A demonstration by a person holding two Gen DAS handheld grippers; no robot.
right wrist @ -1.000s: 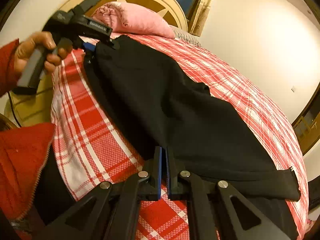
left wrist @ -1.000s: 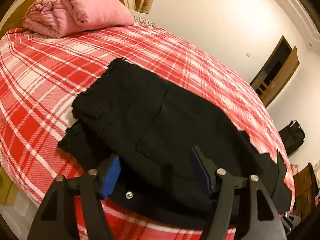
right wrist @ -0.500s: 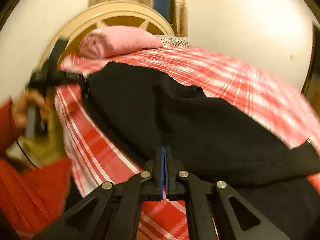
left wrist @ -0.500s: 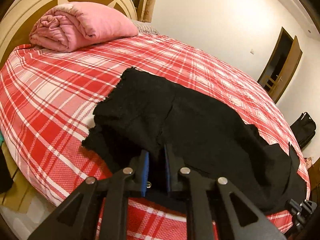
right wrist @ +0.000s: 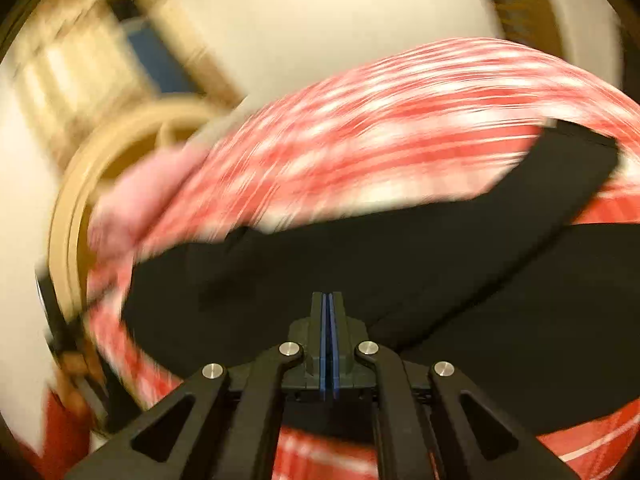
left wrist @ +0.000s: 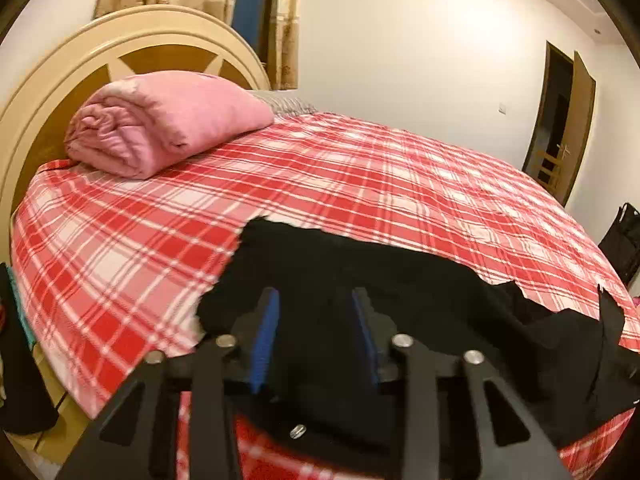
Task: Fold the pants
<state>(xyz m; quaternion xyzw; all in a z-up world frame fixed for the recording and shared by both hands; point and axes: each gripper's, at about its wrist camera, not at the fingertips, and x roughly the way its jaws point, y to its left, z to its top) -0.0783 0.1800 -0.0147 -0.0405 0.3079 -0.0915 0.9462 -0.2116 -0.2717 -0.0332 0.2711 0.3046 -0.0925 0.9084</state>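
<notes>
Black pants (left wrist: 400, 300) sprawled on the bed (left wrist: 360, 184), right under both. Left hand-held gripper (left wrist: 316, 340) just opening, nothing pinched. Right hand-held gripper (right wrist: 329, 344) nearly closed, seemingly empty. Better regrab an edge, fold slow.

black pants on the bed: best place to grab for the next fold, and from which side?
Probably the left end of the pants, at its near corner, coming in low from the camera side in the left wrist view with the jaws straddling the edge. That end shows a clean free edge against the plaid sheet. The right end trails off in loose flaps, so it is harder to catch whole.
</notes>
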